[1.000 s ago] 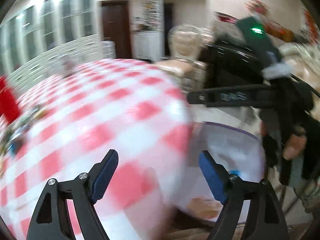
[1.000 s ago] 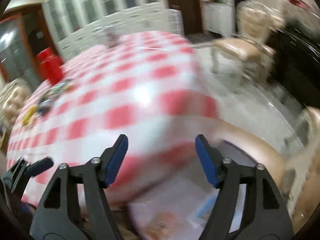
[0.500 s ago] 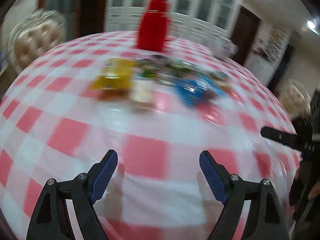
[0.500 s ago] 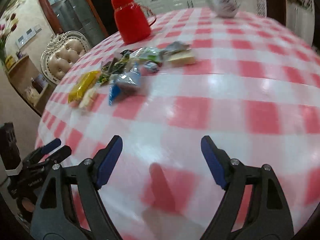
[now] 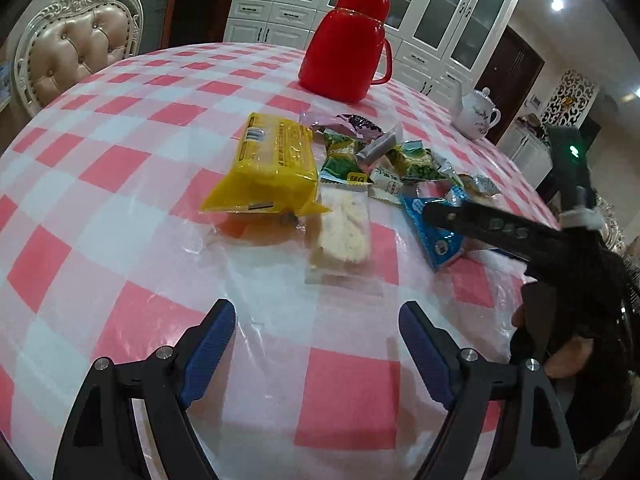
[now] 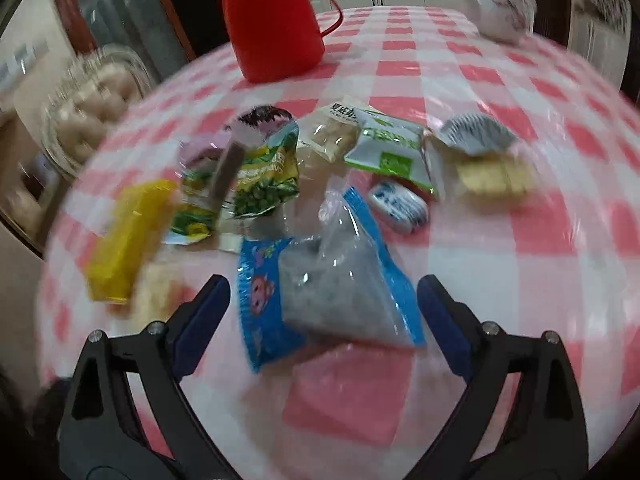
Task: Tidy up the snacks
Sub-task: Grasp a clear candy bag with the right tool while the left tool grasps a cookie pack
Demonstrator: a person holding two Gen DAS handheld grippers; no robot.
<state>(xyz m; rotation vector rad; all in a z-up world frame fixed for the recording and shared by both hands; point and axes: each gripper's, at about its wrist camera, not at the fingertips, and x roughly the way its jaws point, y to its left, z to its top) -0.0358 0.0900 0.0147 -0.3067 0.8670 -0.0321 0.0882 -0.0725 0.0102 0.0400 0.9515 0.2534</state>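
Observation:
A pile of snack packets lies on the red-checked table. In the left wrist view a yellow packet (image 5: pixel 268 168), a clear-wrapped pale bar (image 5: pixel 345 226), green packets (image 5: pixel 416 164) and a blue packet (image 5: pixel 434 232) lie ahead. My left gripper (image 5: pixel 316 344) is open and empty, short of the pale bar. My right gripper (image 6: pixel 324 312) is open, its jaws standing either side of the blue packet (image 6: pixel 332 288). It also shows in the left wrist view (image 5: pixel 492 228) over the blue packet. Green packets (image 6: pixel 264 176) and the yellow packet (image 6: pixel 124 240) lie left.
A red jug (image 5: pixel 346 44) stands behind the pile, also in the right wrist view (image 6: pixel 272 28). A white teapot (image 5: pixel 476 114) stands far right. A tufted chair (image 5: pixel 76 48) is beyond the table's left edge.
Both grippers have swung from the table's edge toward the snack pile. The right gripper has closed in on the blue packet. Both stay open.

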